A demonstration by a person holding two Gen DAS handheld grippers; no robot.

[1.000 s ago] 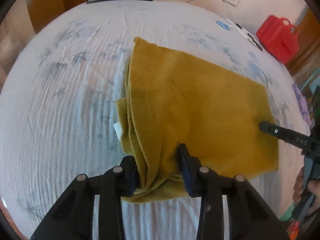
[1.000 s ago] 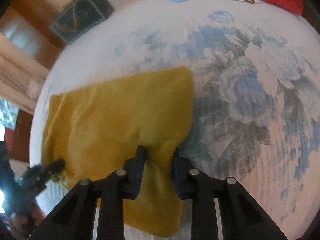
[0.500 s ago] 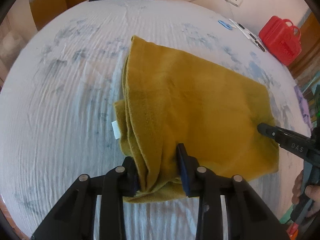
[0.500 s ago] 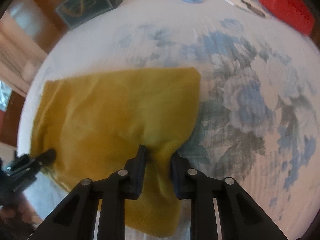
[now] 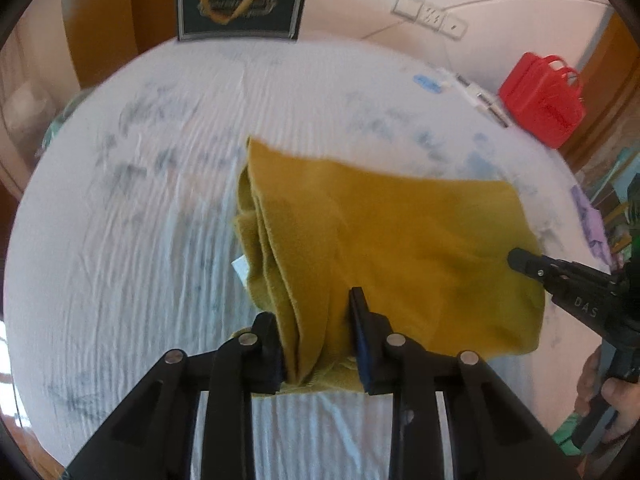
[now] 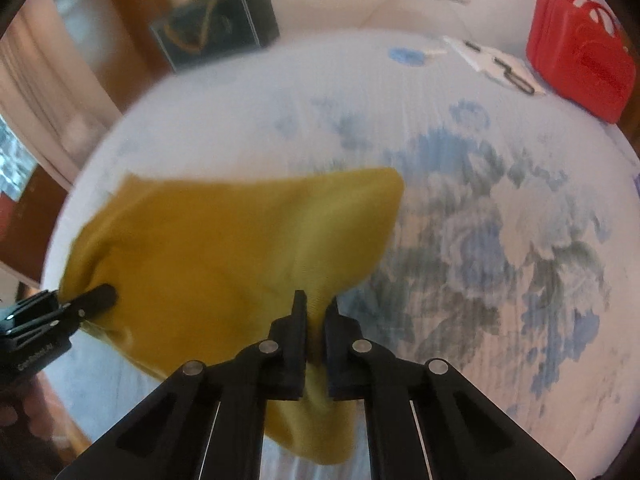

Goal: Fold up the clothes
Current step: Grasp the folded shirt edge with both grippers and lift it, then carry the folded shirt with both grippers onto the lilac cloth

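A folded mustard-yellow cloth (image 5: 400, 240) lies on a white bed sheet with blue flowers (image 5: 140, 240). My left gripper (image 5: 316, 320) is shut on the bunched layers at the cloth's near left end. My right gripper (image 6: 316, 308) is shut on the cloth (image 6: 224, 248) at its near right corner and shows in the left wrist view (image 5: 520, 260) at the cloth's right edge. The left gripper shows in the right wrist view (image 6: 100, 296) at the cloth's left end. The near edge of the cloth is lifted off the sheet and hangs below the jaws.
A red plastic case (image 5: 544, 100) stands at the bed's far right corner. A dark box with a gold ribbon (image 5: 240, 4) stands at the bed's far edge. Papers and a blue item (image 6: 492, 64) lie near the red case. Wall sockets (image 5: 428, 16) are behind.
Both grippers have lifted the near edge of the cloth and tilted up, so the far wall and box now show. The right gripper has closed tighter on the cloth.
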